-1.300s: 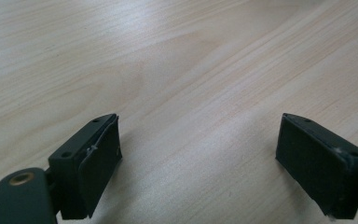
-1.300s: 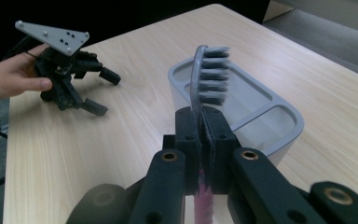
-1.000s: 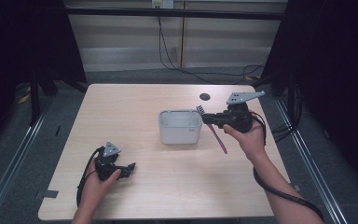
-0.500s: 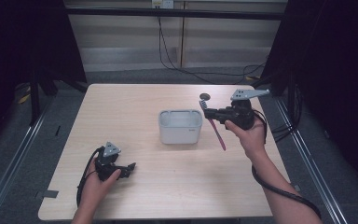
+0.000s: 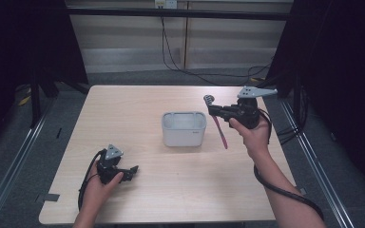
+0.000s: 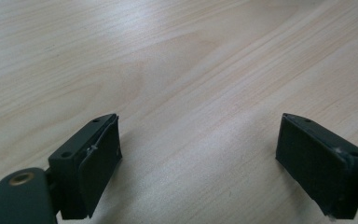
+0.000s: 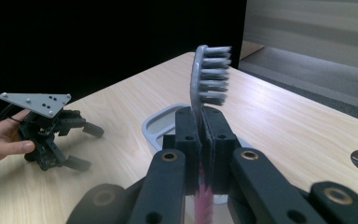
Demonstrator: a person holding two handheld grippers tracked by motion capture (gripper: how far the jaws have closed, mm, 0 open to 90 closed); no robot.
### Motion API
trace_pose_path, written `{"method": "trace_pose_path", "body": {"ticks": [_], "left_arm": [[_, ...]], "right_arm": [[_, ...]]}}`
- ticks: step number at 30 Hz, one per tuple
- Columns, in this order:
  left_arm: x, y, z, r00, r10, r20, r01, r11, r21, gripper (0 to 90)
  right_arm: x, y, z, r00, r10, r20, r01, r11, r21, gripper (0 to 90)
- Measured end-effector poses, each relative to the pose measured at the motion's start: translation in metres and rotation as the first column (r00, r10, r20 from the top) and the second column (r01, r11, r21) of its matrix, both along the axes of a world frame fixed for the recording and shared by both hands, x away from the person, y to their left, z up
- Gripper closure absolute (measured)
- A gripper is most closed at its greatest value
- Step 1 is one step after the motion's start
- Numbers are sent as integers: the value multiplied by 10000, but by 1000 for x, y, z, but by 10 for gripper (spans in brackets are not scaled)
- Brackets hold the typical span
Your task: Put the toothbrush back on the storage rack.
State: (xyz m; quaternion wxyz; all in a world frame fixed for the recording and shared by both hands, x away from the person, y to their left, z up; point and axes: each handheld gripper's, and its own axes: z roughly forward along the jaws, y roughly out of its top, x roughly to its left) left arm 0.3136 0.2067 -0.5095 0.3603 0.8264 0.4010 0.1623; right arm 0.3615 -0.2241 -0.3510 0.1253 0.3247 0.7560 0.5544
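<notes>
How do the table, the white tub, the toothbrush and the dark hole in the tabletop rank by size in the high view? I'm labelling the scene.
1. Table, by far the largest.
2. White tub.
3. Toothbrush: longer than the tub is tall, but far thinner.
4. Dark hole: partly hidden behind the brush head, so its rank is unsure.

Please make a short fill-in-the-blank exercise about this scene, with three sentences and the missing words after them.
1. The right gripper is shut on a ____.
2. The white container stands on the wooden ____.
3. The left gripper has its jaws ____, with nothing between them.

Missing words: toothbrush; table; open
</notes>
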Motion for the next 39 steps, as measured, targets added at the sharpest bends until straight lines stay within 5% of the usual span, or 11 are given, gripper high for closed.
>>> {"method": "trace_pose_path", "body": {"ticks": [39], "left_arm": [[0, 0, 0, 10000, -1, 1, 1, 10000, -3, 134]], "right_arm": [[17, 11, 19, 9941, -609, 896, 551, 9963, 656, 861]]}}
